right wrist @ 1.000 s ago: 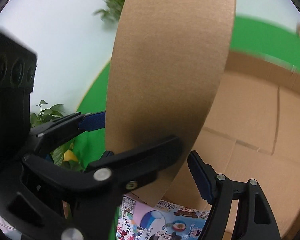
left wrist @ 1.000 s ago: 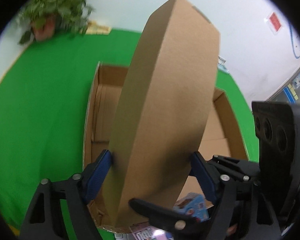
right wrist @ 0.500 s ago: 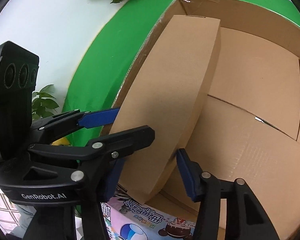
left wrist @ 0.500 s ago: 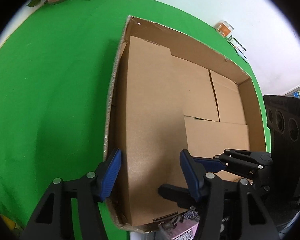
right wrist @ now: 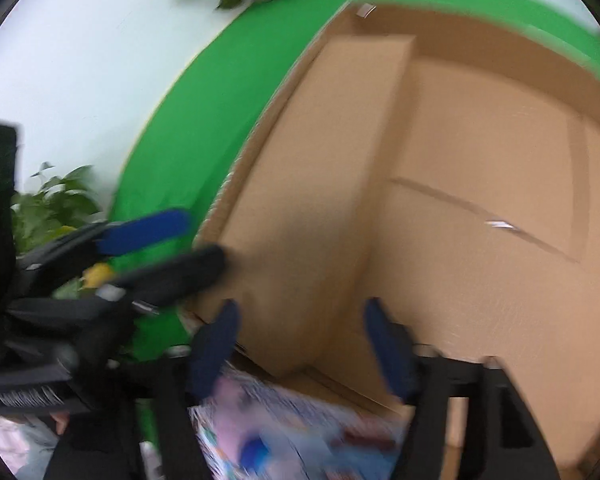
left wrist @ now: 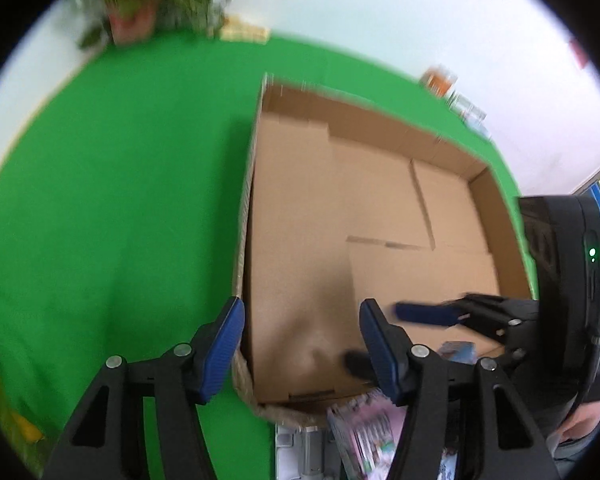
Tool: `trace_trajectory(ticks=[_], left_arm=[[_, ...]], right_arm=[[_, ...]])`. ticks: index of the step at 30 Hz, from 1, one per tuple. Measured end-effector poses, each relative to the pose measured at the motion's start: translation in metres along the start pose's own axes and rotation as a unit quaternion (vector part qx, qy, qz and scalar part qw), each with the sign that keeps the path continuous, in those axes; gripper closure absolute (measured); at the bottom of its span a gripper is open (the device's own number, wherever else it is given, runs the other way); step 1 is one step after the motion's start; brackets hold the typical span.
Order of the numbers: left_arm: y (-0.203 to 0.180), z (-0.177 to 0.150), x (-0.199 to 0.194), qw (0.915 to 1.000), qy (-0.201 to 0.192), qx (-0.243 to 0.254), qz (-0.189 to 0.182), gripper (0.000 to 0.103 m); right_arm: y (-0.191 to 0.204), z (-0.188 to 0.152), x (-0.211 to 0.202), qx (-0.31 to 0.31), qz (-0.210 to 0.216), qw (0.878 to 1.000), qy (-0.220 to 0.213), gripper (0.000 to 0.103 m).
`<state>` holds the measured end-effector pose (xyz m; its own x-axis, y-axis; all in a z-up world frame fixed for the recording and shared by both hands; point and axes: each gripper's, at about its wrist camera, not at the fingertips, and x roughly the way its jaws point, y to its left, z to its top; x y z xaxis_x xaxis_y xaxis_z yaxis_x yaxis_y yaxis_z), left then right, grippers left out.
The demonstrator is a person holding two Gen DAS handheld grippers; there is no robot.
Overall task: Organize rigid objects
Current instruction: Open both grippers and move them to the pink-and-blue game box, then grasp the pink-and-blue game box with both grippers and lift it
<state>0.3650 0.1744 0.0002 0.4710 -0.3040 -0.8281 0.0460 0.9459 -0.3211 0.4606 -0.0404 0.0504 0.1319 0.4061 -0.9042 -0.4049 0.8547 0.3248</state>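
Note:
A long plain cardboard box (left wrist: pixel 292 248) lies flat against the left wall of a large open carton (left wrist: pixel 500 216); it also shows in the right wrist view (right wrist: pixel 324 184). Other flat cardboard boxes (left wrist: pixel 416 280) fill the carton beside it. My left gripper (left wrist: pixel 302 350) is open, its blue pads either side of the long box's near end without touching. My right gripper (right wrist: pixel 300 340) is open and empty over the same end, and it shows at right in the left wrist view (left wrist: pixel 452 316).
The carton stands on a green cloth (left wrist: pixel 120 220). A colourful printed box (right wrist: pixel 292 428) lies at the carton's near edge. Potted plants (left wrist: pixel 152 4) stand at the far left by the white wall; small items (left wrist: pixel 440 78) sit at the far right.
The long box went from upright in both grippers to lying flat in the carton. Both grippers let go, opened and are pulling back; the frames are blurred with motion.

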Motion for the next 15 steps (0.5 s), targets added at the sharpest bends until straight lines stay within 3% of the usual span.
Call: trace_trajectory(ticks=[2, 3, 5, 7, 9, 12, 15], left_arm=[[-0.005, -0.014, -0.031, 0.9987, -0.051, 0.004, -0.001, 0.040], [-0.010, -0.021, -0.043, 0.9973, -0.073, 0.006, 0.010, 0.032], [-0.023, -0.043, -0.072, 0.9902, -0.134, 0.014, 0.039, 0.019], [-0.037, -0.067, -0.090, 0.9823, -0.180, 0.031, 0.042, 0.019], [-0.041, -0.083, -0.092, 0.9849, -0.166, 0.039, 0.028, 0.019], [-0.041, -0.100, -0.068, 0.9968, -0.070, 0.022, -0.032, 0.019], [-0.036, -0.115, -0.039, 0.9983, -0.009, -0.004, -0.058, 0.019]], right_arm=[[-0.010, -0.028, -0.049, -0.011, -0.024, 0.997, -0.067, 0.004], [-0.007, -0.040, -0.070, -0.011, -0.041, 0.994, -0.099, 0.000], [-0.001, -0.072, -0.108, -0.009, -0.065, 0.983, -0.173, 0.000], [-0.006, -0.113, -0.141, -0.007, -0.076, 0.972, -0.224, 0.000], [-0.006, -0.143, -0.149, -0.010, -0.077, 0.970, -0.232, 0.000], [-0.006, -0.189, -0.144, -0.031, -0.046, 0.976, -0.212, 0.000], [-0.002, -0.225, -0.119, -0.042, 0.004, 0.983, -0.176, 0.000]])
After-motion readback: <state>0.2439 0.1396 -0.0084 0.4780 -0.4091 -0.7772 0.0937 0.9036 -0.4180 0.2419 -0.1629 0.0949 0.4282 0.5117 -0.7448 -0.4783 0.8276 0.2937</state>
